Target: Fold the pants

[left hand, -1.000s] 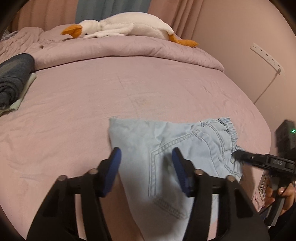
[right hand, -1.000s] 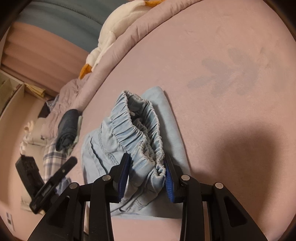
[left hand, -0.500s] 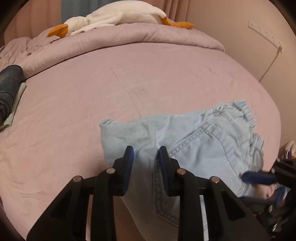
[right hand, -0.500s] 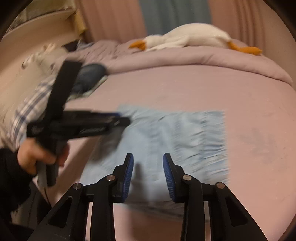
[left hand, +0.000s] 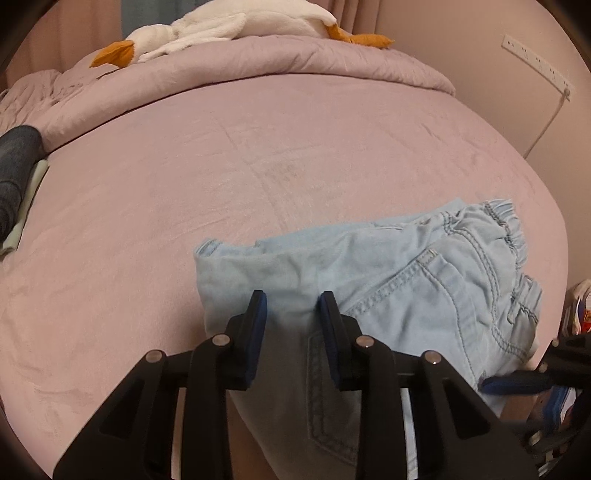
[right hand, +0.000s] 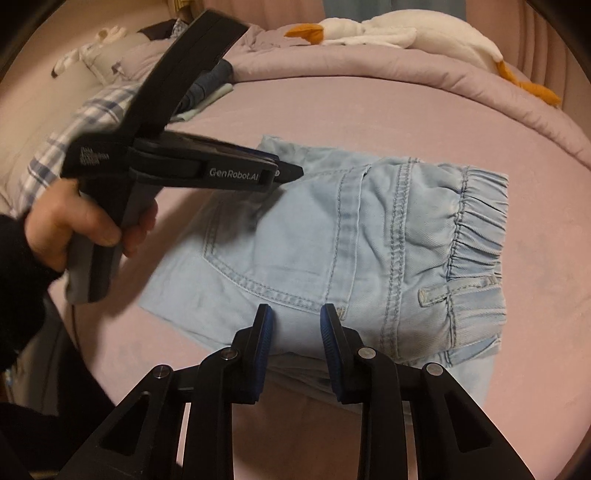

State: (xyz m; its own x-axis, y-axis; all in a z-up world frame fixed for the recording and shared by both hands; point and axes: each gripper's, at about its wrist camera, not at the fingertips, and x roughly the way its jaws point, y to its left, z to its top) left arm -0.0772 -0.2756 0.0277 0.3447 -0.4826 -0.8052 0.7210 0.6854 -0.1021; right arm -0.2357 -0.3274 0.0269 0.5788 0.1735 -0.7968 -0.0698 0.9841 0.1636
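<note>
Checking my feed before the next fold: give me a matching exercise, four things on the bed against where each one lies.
Things:
1. pants
2. plush goose
3. dark folded garment
4. left gripper

Places:
A. on the rolled duvet at the head of the bed
B. over the far left corner of the pants, in the right wrist view
C. folded flat near the foot of the bed
D. at the bed's left edge

Pairs: 1-C, 2-A, 3-D, 4-B

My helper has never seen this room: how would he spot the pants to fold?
Start at the pink bed with the white goose at its head. Near the foot lie the pants, folded small: pale blue denim with an elastic waistband, unlike the dark clothes at the far side.
</note>
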